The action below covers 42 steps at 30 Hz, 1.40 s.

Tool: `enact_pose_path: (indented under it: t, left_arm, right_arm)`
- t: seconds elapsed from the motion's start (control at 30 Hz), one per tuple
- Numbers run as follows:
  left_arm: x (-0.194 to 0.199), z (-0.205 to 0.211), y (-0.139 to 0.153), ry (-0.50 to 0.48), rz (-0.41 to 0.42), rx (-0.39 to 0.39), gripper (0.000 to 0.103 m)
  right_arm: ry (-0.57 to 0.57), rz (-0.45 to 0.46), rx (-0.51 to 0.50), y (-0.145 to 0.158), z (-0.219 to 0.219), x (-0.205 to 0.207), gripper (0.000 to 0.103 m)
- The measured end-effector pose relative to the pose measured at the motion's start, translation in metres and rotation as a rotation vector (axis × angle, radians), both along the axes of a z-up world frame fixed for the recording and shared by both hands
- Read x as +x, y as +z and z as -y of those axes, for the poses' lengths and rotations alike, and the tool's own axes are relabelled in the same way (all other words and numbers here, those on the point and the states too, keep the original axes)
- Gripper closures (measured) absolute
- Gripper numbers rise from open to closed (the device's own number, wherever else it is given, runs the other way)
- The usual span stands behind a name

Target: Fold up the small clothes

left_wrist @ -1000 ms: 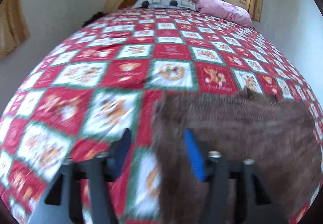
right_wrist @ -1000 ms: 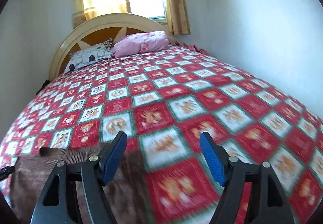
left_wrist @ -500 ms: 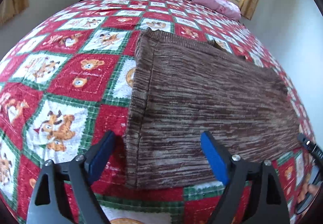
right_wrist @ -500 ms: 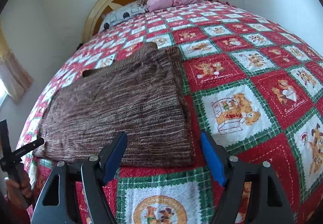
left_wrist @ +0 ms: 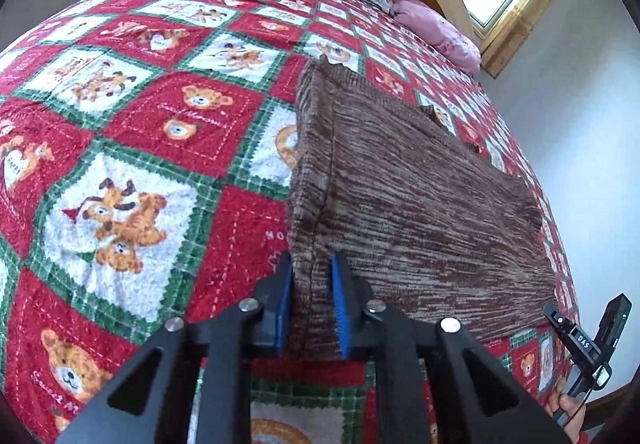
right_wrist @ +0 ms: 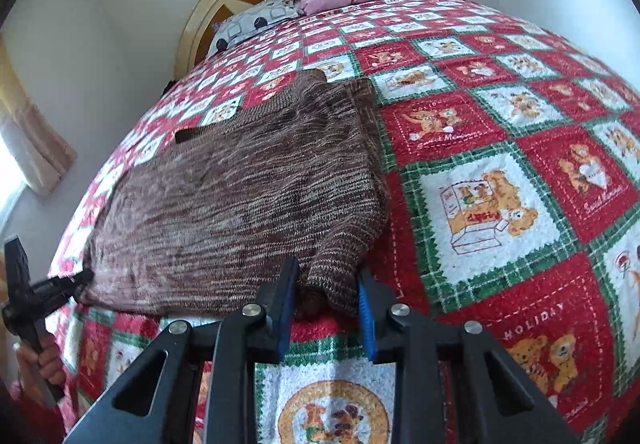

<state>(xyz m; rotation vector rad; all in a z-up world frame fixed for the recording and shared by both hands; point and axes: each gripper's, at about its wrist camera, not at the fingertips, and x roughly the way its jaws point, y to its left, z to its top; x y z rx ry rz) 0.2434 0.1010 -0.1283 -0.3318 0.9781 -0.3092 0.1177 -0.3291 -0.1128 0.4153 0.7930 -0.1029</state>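
My left gripper (left_wrist: 311, 286) & right gripper (right_wrist: 327, 290) closing on the brown knit's (right_wrist: 240, 200) near corners; only right view shows bunching. Pillows (right_wrist: 256, 20) far.

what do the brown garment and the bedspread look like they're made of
Brown garment: looks like knitted yarn, matte, in mixed brown and cream; fine ribbed rows show, and the fabric bunches softly.
Bedspread: seems a fuzzy, towel-like cloth, matte; the white squares show a raised nap, with printed bear checks. The exact fibre cannot be told.
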Motion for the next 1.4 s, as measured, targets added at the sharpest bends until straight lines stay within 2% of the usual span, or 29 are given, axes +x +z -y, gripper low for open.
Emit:
enact_pose_path:
  t: [0.07, 0.13, 0.2, 0.23, 0.27, 0.33, 0.43, 0.5, 0.53, 0.57, 0.67, 0.7, 0.73, 0.77, 0.83, 0.9, 0.93, 0.97, 1.03, 1.1, 1.17, 1.2, 1.23, 1.3, 1.37, 1.4]
  left_arm:
    - [-0.004, 0.004, 0.002, -0.01, 0.013, 0.0, 0.065]
    - [-0.005, 0.011, 0.004, -0.024, 0.027, 0.017, 0.06]
    - [-0.006, 0.017, 0.006, -0.031, 0.037, 0.07, 0.067]
    - [-0.005, 0.019, 0.007, -0.035, 0.042, 0.092, 0.089]
    - [-0.004, 0.016, 0.008, -0.039, 0.036, 0.089, 0.093]
    - [-0.002, 0.006, 0.009, -0.044, 0.016, 0.023, 0.094]
    - [-0.001, -0.005, 0.013, -0.044, 0.008, -0.009, 0.094]
    - [0.0, -0.006, 0.012, -0.035, 0.002, 0.042, 0.096]
    - [0.002, -0.007, 0.011, -0.028, -0.007, 0.071, 0.091]
    - [0.004, -0.009, 0.009, -0.025, -0.014, 0.089, 0.087]
    - [0.004, -0.014, 0.017, -0.004, -0.005, 0.099, 0.087]
    - [0.002, -0.011, 0.027, 0.011, 0.037, 0.14, 0.087]
    - [0.002, -0.007, 0.036, 0.023, 0.078, 0.177, 0.088]
    - [0.003, -0.003, 0.044, 0.031, 0.112, 0.198, 0.089]
    - [0.009, 0.008, 0.061, 0.024, 0.177, 0.194, 0.09]
    - [0.025, 0.026, 0.066, -0.007, 0.189, 0.174, 0.09]
    - [0.033, 0.033, 0.064, -0.012, 0.186, 0.168, 0.09]
    - [0.043, 0.041, 0.059, -0.015, 0.183, 0.159, 0.09]
    - [0.06, 0.051, 0.045, -0.021, 0.151, 0.149, 0.09]
    - [0.07, 0.061, 0.025, -0.01, 0.105, 0.144, 0.09]
    - [0.071, 0.066, 0.011, 0.004, 0.08, 0.159, 0.09]
    - [0.067, 0.067, 0.007, 0.016, 0.131, 0.166, 0.089]
    - [0.063, 0.067, 0.006, 0.013, 0.153, 0.167, 0.087]
    - [0.061, 0.069, 0.008, -0.013, 0.158, 0.145, 0.072]
    - [0.059, 0.073, 0.009, -0.051, 0.17, 0.129, 0.054]
    - [0.057, 0.076, 0.01, -0.064, 0.179, 0.146, 0.051]
  right_arm:
    - [-0.006, 0.003, 0.032, -0.001, 0.003, 0.001, 0.074]
    - [-0.005, 0.004, 0.049, -0.003, 0.005, 0.001, 0.074]
    - [0.005, 0.005, 0.021, 0.001, 0.002, 0.001, 0.079]
    - [0.008, 0.004, 0.005, 0.002, 0.001, 0.0, 0.084]
    - [0.018, 0.008, -0.004, 0.005, -0.001, -0.001, 0.087]
    - [0.027, 0.02, 0.02, 0.008, -0.001, -0.003, 0.087]
    - [0.021, 0.023, 0.028, 0.011, 0.002, -0.01, 0.087]
    - [0.031, -0.016, 0.019, 0.009, 0.004, -0.013, 0.087]
    - [0.031, -0.023, 0.012, 0.009, 0.005, -0.014, 0.087]
    - [0.022, -0.027, 0.001, 0.011, 0.007, -0.016, 0.082]
    - [-0.059, 0.017, -0.062, 0.031, 0.016, -0.022, 0.081]
    - [-0.078, 0.059, -0.079, 0.042, 0.022, -0.021, 0.078]
    - [-0.087, 0.087, -0.078, 0.05, 0.028, -0.018, 0.065]
    - [-0.093, 0.112, -0.068, 0.058, 0.035, -0.012, 0.055]
    - [-0.04, 0.176, -0.03, 0.072, 0.046, 0.012, 0.055]
    - [0.026, 0.176, -0.014, 0.075, 0.049, 0.044, 0.055]
    - [0.029, 0.16, -0.011, 0.074, 0.051, 0.06, 0.057]
    - [0.04, 0.136, 0.013, 0.07, 0.056, 0.085, 0.067]
    - [0.056, 0.1, 0.027, 0.062, 0.057, 0.115, 0.076]
    - [0.076, 0.039, -0.019, 0.049, 0.05, 0.145, 0.078]
    - [0.102, -0.007, -0.032, 0.035, 0.041, 0.158, 0.079]
    - [0.129, -0.029, -0.022, 0.026, 0.033, 0.161, 0.079]
    - [0.145, -0.046, -0.024, 0.02, 0.028, 0.162, 0.079]
    - [0.155, -0.086, -0.073, 0.007, 0.017, 0.164, 0.079]
    - [0.146, -0.076, -0.083, 0.008, 0.017, 0.163, 0.079]
    - [0.127, -0.065, -0.071, 0.011, 0.02, 0.161, 0.079]
